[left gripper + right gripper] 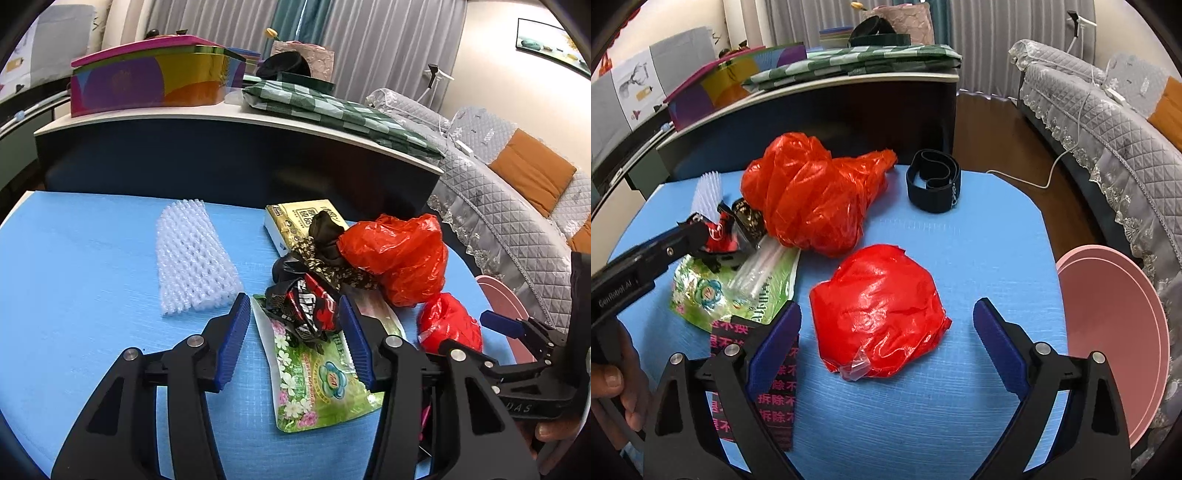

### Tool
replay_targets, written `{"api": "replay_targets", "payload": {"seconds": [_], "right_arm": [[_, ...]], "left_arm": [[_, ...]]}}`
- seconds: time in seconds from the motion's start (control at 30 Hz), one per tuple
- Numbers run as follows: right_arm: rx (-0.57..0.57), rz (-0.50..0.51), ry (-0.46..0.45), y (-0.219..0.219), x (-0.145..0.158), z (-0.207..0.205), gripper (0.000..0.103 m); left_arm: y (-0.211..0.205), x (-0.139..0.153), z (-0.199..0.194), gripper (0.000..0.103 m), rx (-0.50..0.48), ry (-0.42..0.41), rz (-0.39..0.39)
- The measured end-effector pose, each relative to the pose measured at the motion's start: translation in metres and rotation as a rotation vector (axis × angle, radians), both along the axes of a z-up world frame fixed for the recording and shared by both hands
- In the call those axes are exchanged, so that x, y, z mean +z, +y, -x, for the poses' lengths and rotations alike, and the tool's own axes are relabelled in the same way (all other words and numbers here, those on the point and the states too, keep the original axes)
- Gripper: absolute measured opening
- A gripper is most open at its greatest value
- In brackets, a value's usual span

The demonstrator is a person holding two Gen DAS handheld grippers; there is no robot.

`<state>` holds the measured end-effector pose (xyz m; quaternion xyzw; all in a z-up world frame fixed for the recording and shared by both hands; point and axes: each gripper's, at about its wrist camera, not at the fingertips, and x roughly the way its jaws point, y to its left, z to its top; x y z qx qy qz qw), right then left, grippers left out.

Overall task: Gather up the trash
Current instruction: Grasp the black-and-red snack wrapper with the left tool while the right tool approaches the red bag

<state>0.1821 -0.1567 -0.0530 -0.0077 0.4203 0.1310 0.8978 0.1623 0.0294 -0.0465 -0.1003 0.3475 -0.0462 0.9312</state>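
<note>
The right gripper (886,332) is spread wide, its blue pads clear on either side of a crumpled red plastic wad (879,314) lying on the blue bench (997,229). The left gripper (295,332) stands half spread over a crushed black-and-red wrapper (306,306) on a green flowered pouch (317,384), pads not pressing it. Beyond the red wad sits a bigger, puffy orange-red bag (812,192); to its right, a pink disc (1115,332) at the bench edge.

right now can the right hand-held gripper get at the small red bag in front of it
Probably yes. The right hand-held gripper is open with the small red bag lying between its blue fingers, and nothing rests on the bag or blocks the way.
</note>
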Motion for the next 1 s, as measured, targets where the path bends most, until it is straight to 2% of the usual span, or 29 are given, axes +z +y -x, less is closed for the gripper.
{"api": "replay_targets", "payload": {"seconds": [0.07, 0.1, 0.2, 0.3, 0.33, 0.43, 0.63, 0.67, 0.73, 0.9, 1.0], "right_arm": [[0.003, 0.004, 0.001, 0.0, 0.0, 0.0, 0.083], [0.006, 0.004, 0.004, -0.001, 0.0, 0.0, 0.077], [0.011, -0.001, -0.001, -0.001, 0.002, 0.001, 0.071], [0.012, -0.004, -0.026, -0.002, 0.009, 0.004, 0.059], [0.011, -0.003, -0.034, -0.002, 0.011, 0.005, 0.054], [0.012, -0.016, -0.039, -0.003, 0.016, 0.006, 0.05], [0.013, -0.038, -0.022, -0.008, 0.016, 0.008, 0.052], [0.012, -0.036, -0.025, -0.007, 0.017, 0.008, 0.055], [0.012, -0.027, -0.035, -0.006, 0.017, 0.009, 0.072], [0.013, 0.009, -0.028, -0.001, 0.011, 0.007, 0.086], [0.01, 0.029, -0.013, 0.002, 0.005, 0.003, 0.086]], "left_arm": [[0.001, -0.001, -0.002, 0.05, 0.001, 0.006, 0.001], [0.001, -0.001, -0.002, 0.05, 0.002, 0.007, 0.0], [-0.001, -0.003, -0.005, 0.05, -0.003, 0.018, 0.003], [-0.004, -0.004, -0.009, 0.049, -0.01, 0.028, -0.003], [-0.005, -0.005, -0.01, 0.046, -0.011, 0.029, -0.005], [-0.005, -0.005, -0.009, 0.041, -0.003, 0.032, -0.015], [-0.008, 0.005, 0.001, 0.04, -0.012, 0.007, -0.034], [-0.008, 0.007, 0.003, 0.04, -0.011, 0.002, -0.036], [-0.007, 0.012, 0.008, 0.04, -0.008, -0.009, -0.044], [0.006, 0.019, 0.022, 0.04, 0.023, -0.016, -0.027], [0.013, 0.024, 0.03, 0.04, 0.03, -0.023, -0.023]]}}
